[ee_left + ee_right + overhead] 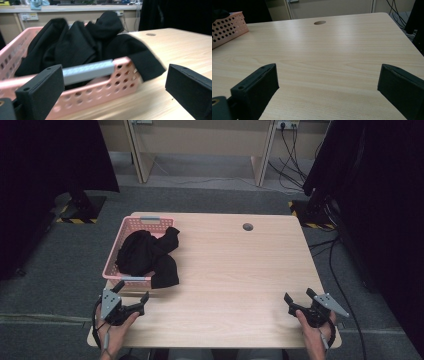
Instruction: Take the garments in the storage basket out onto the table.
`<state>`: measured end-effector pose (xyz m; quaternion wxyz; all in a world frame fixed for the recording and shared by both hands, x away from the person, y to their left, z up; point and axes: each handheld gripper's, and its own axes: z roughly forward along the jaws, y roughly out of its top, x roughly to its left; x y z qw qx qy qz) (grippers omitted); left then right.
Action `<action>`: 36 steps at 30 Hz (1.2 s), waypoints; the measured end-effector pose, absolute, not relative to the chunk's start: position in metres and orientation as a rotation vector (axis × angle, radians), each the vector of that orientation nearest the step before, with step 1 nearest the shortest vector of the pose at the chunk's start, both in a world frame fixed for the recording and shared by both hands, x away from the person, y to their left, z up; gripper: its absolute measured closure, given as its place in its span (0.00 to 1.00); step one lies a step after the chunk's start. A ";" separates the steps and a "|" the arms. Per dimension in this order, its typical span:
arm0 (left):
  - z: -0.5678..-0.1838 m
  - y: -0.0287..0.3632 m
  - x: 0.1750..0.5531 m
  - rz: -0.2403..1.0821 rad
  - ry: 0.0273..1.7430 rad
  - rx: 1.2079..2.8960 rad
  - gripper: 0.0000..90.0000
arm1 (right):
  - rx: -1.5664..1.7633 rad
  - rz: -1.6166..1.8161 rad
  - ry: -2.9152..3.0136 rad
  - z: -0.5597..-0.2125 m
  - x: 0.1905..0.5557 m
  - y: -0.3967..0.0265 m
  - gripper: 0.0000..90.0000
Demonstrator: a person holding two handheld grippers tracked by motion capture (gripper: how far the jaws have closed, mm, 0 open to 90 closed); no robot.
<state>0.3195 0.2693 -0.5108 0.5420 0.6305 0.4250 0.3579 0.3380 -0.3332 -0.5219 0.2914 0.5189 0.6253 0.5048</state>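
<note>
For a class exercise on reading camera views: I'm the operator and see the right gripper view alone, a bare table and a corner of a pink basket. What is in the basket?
Observer: A black garment, bundled up, with one end hanging over the basket's near right corner onto the table.
Operator: Where is the left gripper?
Observer: The left gripper is at the table's near left, just in front of the basket, jaws open and empty.
Operator: Does the basket have handles?
Observer: Yes, a grey handle on its near rim, straight ahead of the left gripper.
</note>
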 end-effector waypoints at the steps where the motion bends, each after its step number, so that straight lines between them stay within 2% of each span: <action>1: -0.511 0.269 0.320 0.850 1.009 1.497 0.02 | 1.385 1.347 1.669 -0.522 0.338 -0.333 0.03; 5: -0.500 0.265 0.331 0.834 1.020 1.508 0.03 | 1.378 1.327 1.692 -0.522 0.340 -0.331 0.04; 18: -0.465 0.252 0.387 0.920 1.036 1.596 0.07 | 1.369 1.335 1.706 -0.522 0.340 -0.331 0.04; 27: -0.459 0.249 0.412 0.935 1.070 1.680 0.12 | 1.358 1.333 1.707 -0.522 0.339 -0.331 0.04; 36: -0.455 0.252 0.432 0.915 1.142 1.712 0.12 | 1.351 1.331 1.710 -0.522 0.339 -0.330 0.04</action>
